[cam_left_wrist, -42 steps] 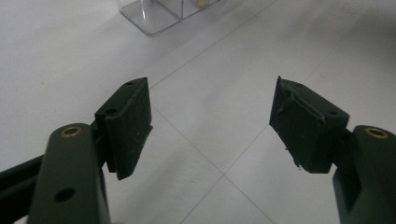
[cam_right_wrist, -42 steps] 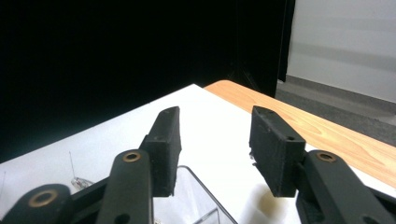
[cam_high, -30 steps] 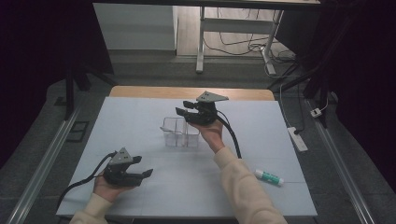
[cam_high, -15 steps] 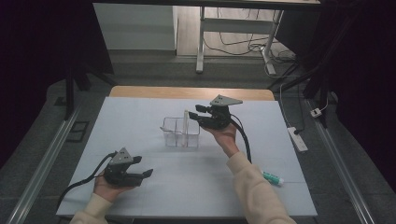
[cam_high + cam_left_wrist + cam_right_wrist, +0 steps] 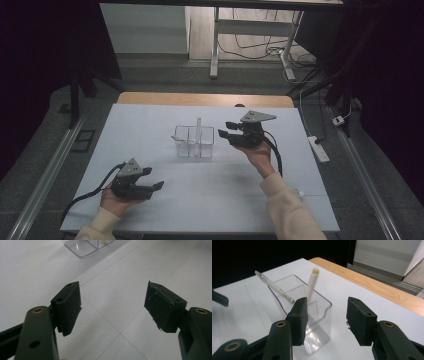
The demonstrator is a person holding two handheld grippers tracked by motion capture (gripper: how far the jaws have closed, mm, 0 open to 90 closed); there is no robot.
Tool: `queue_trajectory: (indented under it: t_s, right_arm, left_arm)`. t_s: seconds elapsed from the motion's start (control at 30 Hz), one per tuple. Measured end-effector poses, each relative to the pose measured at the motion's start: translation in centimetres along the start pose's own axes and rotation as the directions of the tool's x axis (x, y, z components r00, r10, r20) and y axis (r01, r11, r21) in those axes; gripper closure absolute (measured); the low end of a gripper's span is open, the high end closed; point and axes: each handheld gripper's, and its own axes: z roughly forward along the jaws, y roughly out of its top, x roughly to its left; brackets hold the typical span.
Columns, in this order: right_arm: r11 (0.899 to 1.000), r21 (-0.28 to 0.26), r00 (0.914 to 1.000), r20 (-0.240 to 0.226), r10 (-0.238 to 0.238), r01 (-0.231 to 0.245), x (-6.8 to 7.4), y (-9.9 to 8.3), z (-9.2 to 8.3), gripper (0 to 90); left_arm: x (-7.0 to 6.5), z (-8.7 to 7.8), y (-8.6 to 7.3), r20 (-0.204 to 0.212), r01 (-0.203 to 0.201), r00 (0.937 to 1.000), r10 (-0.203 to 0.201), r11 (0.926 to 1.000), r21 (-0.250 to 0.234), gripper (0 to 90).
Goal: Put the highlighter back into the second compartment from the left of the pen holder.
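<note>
A clear plastic holder [image 5: 194,142] with two compartments stands at the middle of the white table. A white pen [image 5: 198,127] leans upright in it. In the right gripper view the holder [image 5: 312,322] is just beyond the left jaw, holding the white pen [image 5: 312,283] and a clear slim pen [image 5: 274,288]. My right gripper [image 5: 224,130] hovers open just right of the holder, apart from it, with nothing between its jaws [image 5: 325,320]. My left gripper [image 5: 154,178] rests low at the front left, open and empty [image 5: 112,305].
A small white tube [image 5: 300,191] lies on the table at the right, partly behind the right sleeve. A white power strip [image 5: 319,148] sits off the table's right edge. The wooden table edge [image 5: 205,99] runs along the back. The holder's corner [image 5: 85,247] is far ahead of the left jaws.
My right gripper has drawn back to the right from above the holder, and the white pen now stands in plain sight in it. The left gripper has stayed put.
</note>
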Motion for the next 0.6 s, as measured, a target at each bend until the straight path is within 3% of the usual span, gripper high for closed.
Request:
queue_trajectory:
  t_s: [0.6]
  right_arm:
    - [0.997, 0.079, 0.9996, 0.026, -0.007, 0.005, -0.5, -2.8, -5.0, 49.0]
  left_arm:
    - [0.1, 0.0, 0.0, -0.003, 0.004, 1.0, -0.004, 1.0, 0.001, 29.2]
